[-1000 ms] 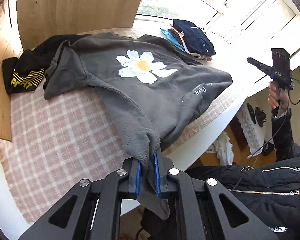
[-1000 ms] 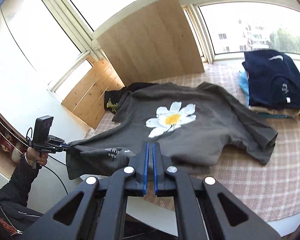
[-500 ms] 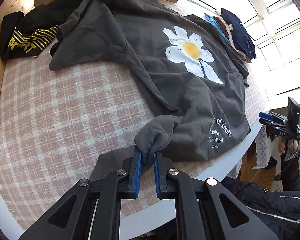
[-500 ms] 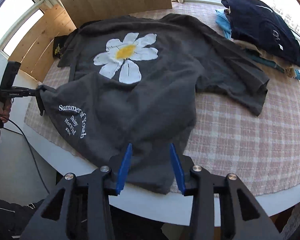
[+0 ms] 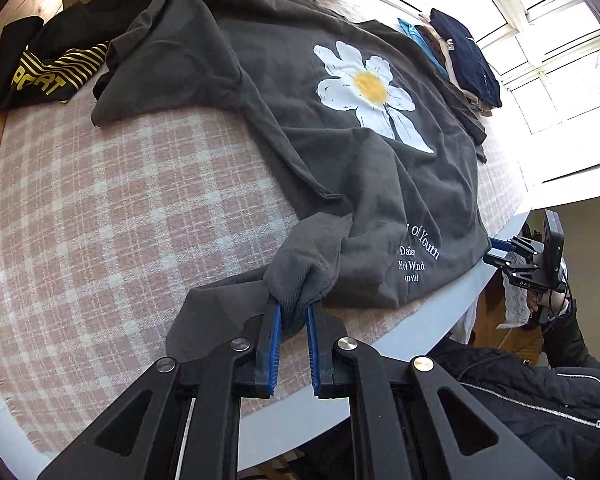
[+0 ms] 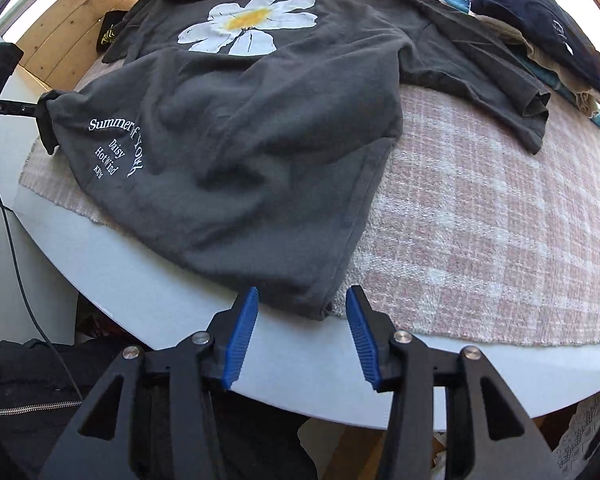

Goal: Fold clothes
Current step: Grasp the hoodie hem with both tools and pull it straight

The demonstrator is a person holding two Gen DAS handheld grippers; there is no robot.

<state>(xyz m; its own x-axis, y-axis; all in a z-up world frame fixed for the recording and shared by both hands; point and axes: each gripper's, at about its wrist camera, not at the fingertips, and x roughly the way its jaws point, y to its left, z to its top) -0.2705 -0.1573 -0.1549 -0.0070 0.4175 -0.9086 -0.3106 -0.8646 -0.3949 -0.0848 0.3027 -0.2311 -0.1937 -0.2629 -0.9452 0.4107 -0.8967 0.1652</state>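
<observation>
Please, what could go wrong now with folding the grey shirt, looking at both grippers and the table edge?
1. The shirt lies with its hem at the table edge; a pull could drag it off.
2. The left gripper pinches only a small bunch of fabric, so it may slip out.
3. The right gripper is open beside the hem corner and holds nothing; closing there may catch the cloth too.

I see a soft matt grey cloth shirt (image 5: 292, 92) on a coarse woven checked tablecloth (image 5: 100, 216); my fingers (image 6: 242, 334) carry ribbed blue plastic pads; the table (image 6: 148, 292) rim looks smooth.
</observation>
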